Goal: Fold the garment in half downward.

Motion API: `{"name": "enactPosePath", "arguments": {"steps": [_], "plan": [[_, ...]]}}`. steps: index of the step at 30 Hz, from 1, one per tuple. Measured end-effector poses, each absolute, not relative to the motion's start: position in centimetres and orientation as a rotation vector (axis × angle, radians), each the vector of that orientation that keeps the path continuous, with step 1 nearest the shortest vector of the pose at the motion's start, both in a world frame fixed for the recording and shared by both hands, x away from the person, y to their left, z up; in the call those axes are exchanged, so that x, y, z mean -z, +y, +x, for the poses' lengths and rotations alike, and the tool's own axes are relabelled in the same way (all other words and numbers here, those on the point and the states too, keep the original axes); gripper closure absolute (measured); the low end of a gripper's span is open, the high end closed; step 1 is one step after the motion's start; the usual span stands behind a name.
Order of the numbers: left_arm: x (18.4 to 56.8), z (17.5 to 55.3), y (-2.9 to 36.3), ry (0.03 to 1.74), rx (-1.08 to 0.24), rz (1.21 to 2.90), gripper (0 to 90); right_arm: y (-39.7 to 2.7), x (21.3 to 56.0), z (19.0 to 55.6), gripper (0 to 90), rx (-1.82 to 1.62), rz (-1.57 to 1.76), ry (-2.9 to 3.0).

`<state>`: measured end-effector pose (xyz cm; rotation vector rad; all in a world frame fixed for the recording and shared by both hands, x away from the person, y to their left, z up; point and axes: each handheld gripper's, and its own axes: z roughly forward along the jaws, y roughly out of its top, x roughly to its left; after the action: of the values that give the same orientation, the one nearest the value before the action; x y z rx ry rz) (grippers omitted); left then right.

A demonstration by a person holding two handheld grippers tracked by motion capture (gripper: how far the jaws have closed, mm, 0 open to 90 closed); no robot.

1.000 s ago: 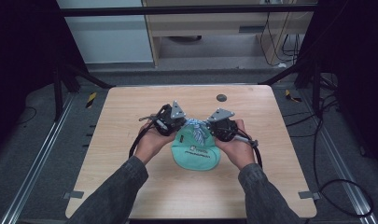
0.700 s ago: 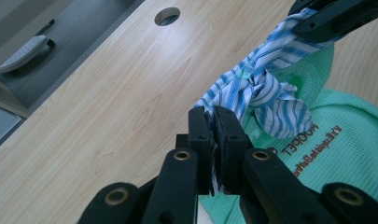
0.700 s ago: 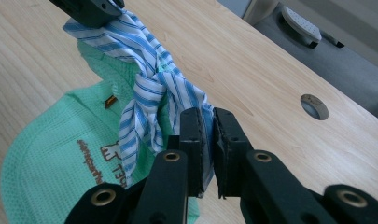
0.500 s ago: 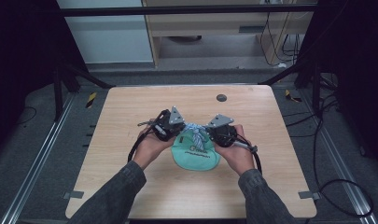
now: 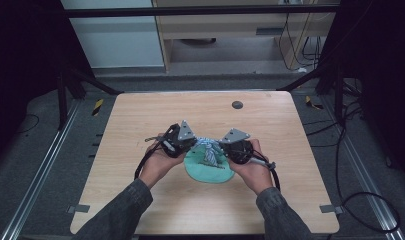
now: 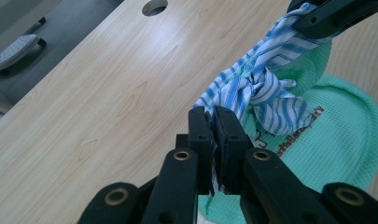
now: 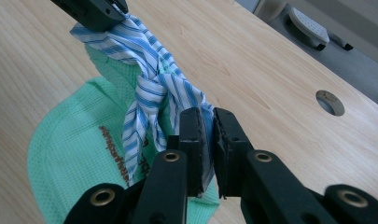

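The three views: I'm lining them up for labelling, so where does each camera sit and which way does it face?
High view: above the person's side, looking forward and down on the table; forearms and both hands show.
Left gripper view: rides the left tool, looking along its jaws at the striped cloth.
Right gripper view: rides the right tool, facing back.
Shared: striped cloth, green cloth.

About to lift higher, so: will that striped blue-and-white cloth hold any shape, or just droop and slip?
Probably floppy: the striped cloth sags, twisted and bunched, between the left gripper and right gripper. Likely light. Both pinch only edges, so it may slip.
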<state>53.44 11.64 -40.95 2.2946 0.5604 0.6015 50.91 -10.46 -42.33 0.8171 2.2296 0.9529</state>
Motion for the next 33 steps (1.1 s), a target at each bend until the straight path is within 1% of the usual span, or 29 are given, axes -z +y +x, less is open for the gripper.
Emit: {"name": "enactPosePath", "arguments": {"steps": [16, 33], "plan": [[42.6, 51.7, 12.1, 0.561, -0.559, 2.283, 86.1, -10.4, 43.6, 49.3, 81.7, -0.941, 0.782, 2.246], [43.3, 49.8, 12.5, 0.544, -0.516, 2.29, 86.1, -10.7, 44.3, 47.5, 81.8, -0.958, 0.76, 2.263]]}}
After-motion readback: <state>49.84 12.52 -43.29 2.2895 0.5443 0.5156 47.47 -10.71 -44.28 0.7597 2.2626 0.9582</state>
